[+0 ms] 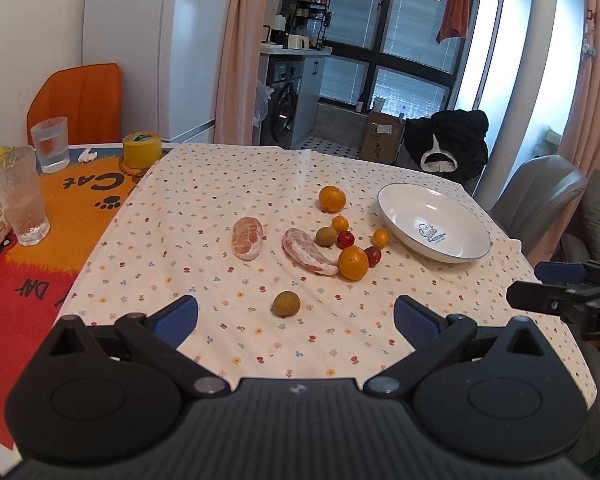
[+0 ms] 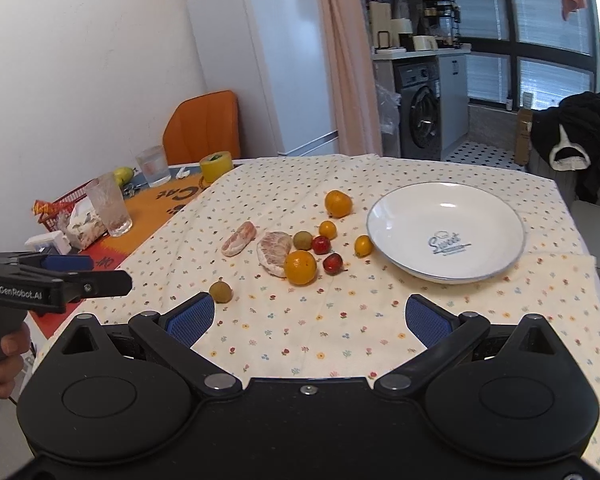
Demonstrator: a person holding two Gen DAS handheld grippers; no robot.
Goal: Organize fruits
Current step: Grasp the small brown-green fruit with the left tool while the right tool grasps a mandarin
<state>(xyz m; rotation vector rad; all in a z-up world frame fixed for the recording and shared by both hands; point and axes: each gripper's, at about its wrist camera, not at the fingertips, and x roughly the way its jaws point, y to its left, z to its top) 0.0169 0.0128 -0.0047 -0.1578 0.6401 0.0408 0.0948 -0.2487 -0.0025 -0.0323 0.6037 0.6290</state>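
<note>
Nearest, left gripper (image 1: 296, 314) and right gripper (image 2: 310, 318), both spread wide, holding nothing, above the floral tablecloth (image 1: 236, 200). Just beyond, a lone brown-green fruit (image 1: 286, 303). Farther on, two peeled pomelo segments (image 1: 247, 237), a big orange (image 1: 353, 263), red (image 1: 345, 239) and yellow (image 1: 381, 237) small fruits clustered. Right of these, an empty white bowl (image 1: 404, 200). Far left, drinking glasses (image 1: 19, 196).
</note>
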